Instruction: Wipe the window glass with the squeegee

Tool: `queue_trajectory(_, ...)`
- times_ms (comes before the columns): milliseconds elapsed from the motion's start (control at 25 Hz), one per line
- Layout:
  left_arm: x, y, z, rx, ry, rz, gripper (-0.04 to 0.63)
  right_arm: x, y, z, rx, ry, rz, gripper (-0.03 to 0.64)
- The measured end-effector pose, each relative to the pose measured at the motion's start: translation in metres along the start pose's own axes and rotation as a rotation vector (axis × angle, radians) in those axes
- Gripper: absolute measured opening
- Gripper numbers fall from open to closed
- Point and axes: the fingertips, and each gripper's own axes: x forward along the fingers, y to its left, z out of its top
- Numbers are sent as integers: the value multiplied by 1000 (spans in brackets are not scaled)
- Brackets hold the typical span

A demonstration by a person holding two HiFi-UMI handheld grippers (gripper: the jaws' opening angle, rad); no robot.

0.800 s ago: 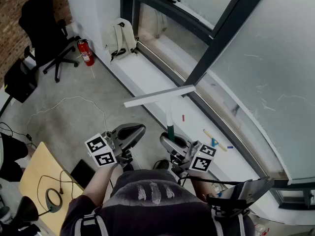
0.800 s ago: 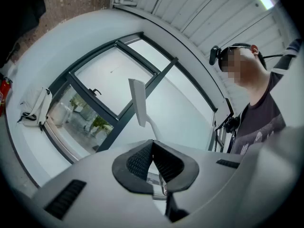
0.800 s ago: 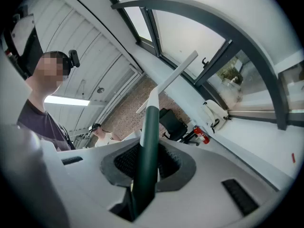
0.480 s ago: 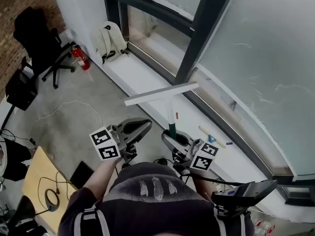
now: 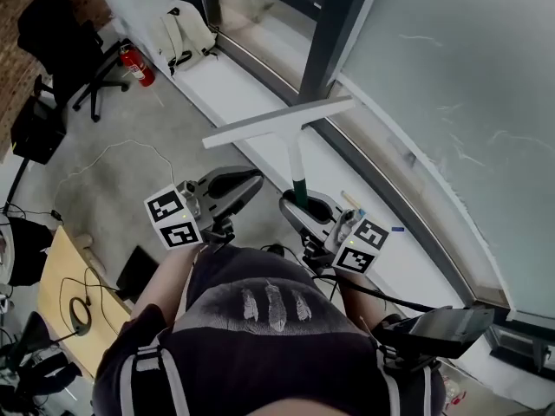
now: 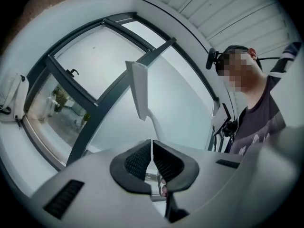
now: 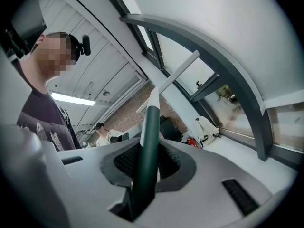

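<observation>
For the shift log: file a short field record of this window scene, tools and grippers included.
Tool: white T-shaped squeegee with dark green handle, held upright
Right gripper: shut on the squeegee's handle
Left gripper: shut, empty
Window glass: large pale pane in dark frame; blade contact cannot be told
Floor: red fire extinguisher, pale backpack, black office chair
</observation>
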Motion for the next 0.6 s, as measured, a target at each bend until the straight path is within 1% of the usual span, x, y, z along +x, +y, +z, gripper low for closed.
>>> queue_trajectory(160, 18, -2, 31, 63, -38, -116, 9, 16, -8, 5, -41, 26, 14, 66)
queue_trajectory(200, 21, 1, 38, 70, -47, -136, 28, 23, -9, 6, -46, 28, 21, 66)
queue_trajectory(240, 23, 6, 43, 74, -49, -147, 110, 31, -10, 7, -52, 31, 29, 66)
queue_trajectory(280, 23, 13, 48, 81, -45, -154, 178, 41, -10, 7, -60, 36, 35, 66)
queue_trajectory(320, 22, 20, 53, 89, -45, -166, 190, 52, -11, 7, -70, 44, 38, 66)
queue_trajectory(360, 21, 27, 60, 95, -55, -186, 190, 65, -14, 8, -81, 53, 37, 66)
queue_trajectory(480, 13, 55, 90, 91, -126, -262, 189, 107, -26, 14, -100, 66, 14, 66)
queue_trajectory(520, 7, 68, 100, 94, -141, -273, 172, 124, -30, 16, -100, 66, 6, 66)
queue_trajectory(560, -1, 82, 109, 95, -150, -276, 141, 143, -34, 18, -97, 67, -2, 66)
queue_trajectory(600, -10, 97, 120, 87, -156, -278, 139, 163, -38, 20, -94, 70, -8, 66)
